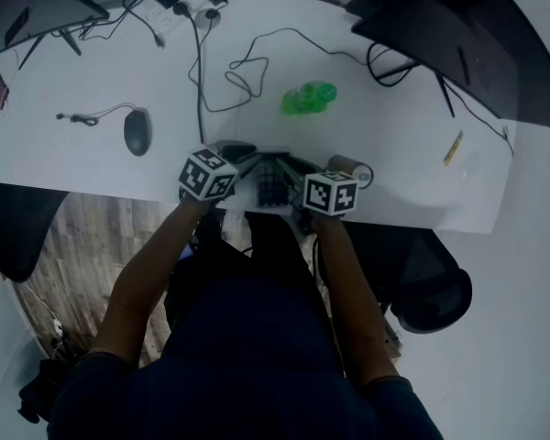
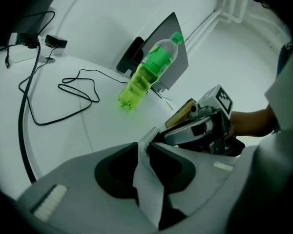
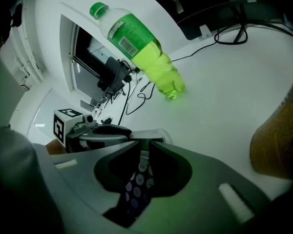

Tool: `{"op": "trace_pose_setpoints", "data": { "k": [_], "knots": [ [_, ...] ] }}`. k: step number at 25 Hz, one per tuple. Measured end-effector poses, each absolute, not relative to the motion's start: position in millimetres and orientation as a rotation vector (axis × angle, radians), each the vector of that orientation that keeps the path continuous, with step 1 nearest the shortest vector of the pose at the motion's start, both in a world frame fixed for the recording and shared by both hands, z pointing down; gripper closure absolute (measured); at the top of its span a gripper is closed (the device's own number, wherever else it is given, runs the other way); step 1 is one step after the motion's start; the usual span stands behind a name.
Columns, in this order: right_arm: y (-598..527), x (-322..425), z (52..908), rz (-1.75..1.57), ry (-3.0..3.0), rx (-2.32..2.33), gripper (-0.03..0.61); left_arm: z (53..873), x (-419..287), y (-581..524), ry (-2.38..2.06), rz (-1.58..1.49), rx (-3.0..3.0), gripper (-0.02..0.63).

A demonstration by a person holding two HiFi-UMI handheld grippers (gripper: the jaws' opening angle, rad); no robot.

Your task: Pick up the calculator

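The calculator, dark with rows of round keys, sits at the white table's front edge between my two grippers. My left gripper is shut on its left edge. In the left gripper view that edge shows as a thin pale slab pinched between the black pads. My right gripper is shut on the right edge. In the right gripper view the keys show between the pads. Whether the calculator still touches the table is hidden.
A green bottle lies on its side behind the calculator. A brown cylinder lies close to the right gripper. A black mouse and a looped cable lie to the left and behind. A yellow pencil is far right.
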State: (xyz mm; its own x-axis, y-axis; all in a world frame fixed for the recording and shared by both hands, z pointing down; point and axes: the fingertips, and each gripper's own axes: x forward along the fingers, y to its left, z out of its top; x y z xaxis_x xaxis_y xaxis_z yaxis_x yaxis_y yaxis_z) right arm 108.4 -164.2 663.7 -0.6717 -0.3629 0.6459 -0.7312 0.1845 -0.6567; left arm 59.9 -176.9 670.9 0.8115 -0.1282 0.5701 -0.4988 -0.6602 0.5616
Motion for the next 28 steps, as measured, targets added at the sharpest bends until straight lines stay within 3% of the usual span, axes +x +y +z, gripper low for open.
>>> {"op": "trace_pose_setpoints", "data": {
  "k": [3, 25, 28],
  "knots": [
    [-158, 111, 669, 1.499, -2.103, 1.041, 0.552, 671, 61, -177, -0.466, 0.643, 2.259, 0.545],
    [-155, 134, 651, 1.434, -2.149, 1.154, 0.540, 664, 53, -178, -0.585, 0.574, 2.336, 0.551],
    [-154, 135, 650, 1.444, -2.154, 1.160, 0.512, 663, 53, -178, -0.594, 0.563, 2.340, 0.552]
  ]
}}
